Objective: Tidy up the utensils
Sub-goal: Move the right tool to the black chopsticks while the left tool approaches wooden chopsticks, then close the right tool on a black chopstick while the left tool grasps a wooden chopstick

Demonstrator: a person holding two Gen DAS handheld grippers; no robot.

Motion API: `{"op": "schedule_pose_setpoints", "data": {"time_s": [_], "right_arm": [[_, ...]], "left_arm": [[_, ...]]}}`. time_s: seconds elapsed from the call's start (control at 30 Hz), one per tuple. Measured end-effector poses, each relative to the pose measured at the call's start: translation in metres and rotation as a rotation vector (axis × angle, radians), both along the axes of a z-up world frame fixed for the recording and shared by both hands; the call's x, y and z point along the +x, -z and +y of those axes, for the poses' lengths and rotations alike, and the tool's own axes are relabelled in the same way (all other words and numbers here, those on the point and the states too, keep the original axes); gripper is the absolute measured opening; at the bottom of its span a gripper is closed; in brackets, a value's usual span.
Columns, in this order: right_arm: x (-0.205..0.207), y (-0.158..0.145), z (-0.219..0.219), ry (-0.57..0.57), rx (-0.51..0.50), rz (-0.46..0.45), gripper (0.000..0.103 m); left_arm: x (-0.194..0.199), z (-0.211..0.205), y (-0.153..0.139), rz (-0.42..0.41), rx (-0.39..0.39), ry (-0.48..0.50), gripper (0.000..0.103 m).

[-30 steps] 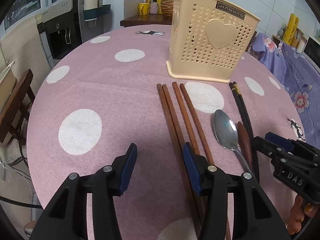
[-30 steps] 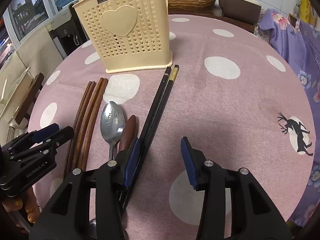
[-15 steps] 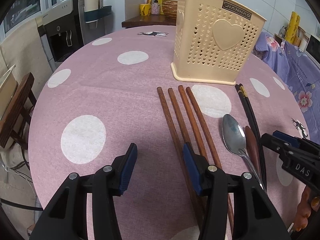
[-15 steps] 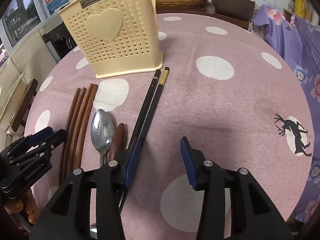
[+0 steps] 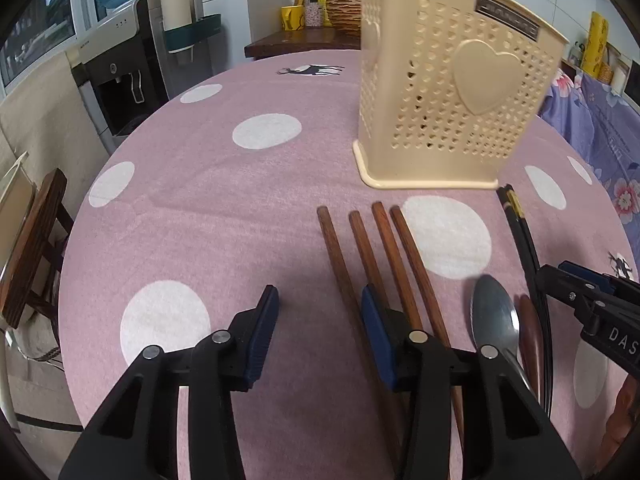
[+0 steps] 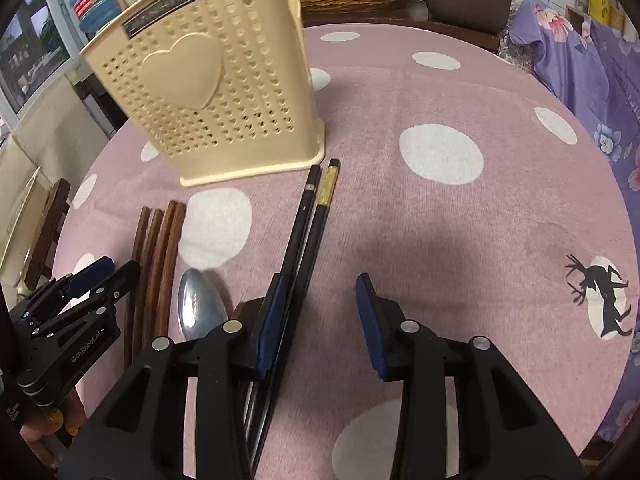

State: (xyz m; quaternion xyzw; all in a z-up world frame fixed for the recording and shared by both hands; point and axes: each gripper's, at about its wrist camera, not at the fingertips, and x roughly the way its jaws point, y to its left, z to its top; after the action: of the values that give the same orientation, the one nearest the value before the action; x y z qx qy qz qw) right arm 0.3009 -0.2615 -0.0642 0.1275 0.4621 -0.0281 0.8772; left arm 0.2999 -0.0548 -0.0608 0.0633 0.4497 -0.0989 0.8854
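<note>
**Utensils laid flat before holder; both grippers parted, jaws closing**

Utensils lie side by side on the pink dotted tablecloth (image 5: 192, 208): four brown chopsticks (image 5: 384, 256) at left, a metal spoon (image 5: 494, 316), then two black chopsticks (image 6: 310, 216) at right. Beyond them stands the cream holder (image 5: 448, 120). The left gripper (image 5: 318, 334) and right gripper (image 6: 320, 320) have just been closing; each remains parted, gripping nothing.

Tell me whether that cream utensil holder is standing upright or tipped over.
Upright. The cream utensil holder rests flat on its base on the pink tablecloth, open top upward. Whether anything is inside, cannot tell.
</note>
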Motion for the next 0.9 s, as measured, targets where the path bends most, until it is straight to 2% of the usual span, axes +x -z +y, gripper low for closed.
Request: {"op": "schedule_pose_setpoints", "data": {"time_s": [0.37, 0.4, 0.6, 0.7, 0.9], "right_arm": [[0.049, -0.002, -0.009, 0.041, 0.018, 0.024, 0.034], [0.053, -0.002, -0.010, 0.050, 0.014, 0.026, 0.029], [0.057, -0.002, -0.019, 0.066, 0.062, 0.024, 0.025], [0.057, 0.000, -0.023, 0.054, 0.161, 0.026, 0.025], [0.051, -0.006, -0.029, 0.106, 0.109, 0.008, 0.025]], "left_arm": [[0.025, -0.013, -0.001, 0.024, 0.023, -0.021, 0.039], [0.026, -0.014, -0.001, 0.023, 0.022, -0.023, 0.037], [0.027, -0.004, -0.002, 0.022, -0.004, -0.038, 0.024], [0.027, -0.003, -0.003, 0.028, -0.022, -0.043, 0.024], [0.026, -0.002, -0.003, 0.028, -0.037, -0.041, 0.024]]}}
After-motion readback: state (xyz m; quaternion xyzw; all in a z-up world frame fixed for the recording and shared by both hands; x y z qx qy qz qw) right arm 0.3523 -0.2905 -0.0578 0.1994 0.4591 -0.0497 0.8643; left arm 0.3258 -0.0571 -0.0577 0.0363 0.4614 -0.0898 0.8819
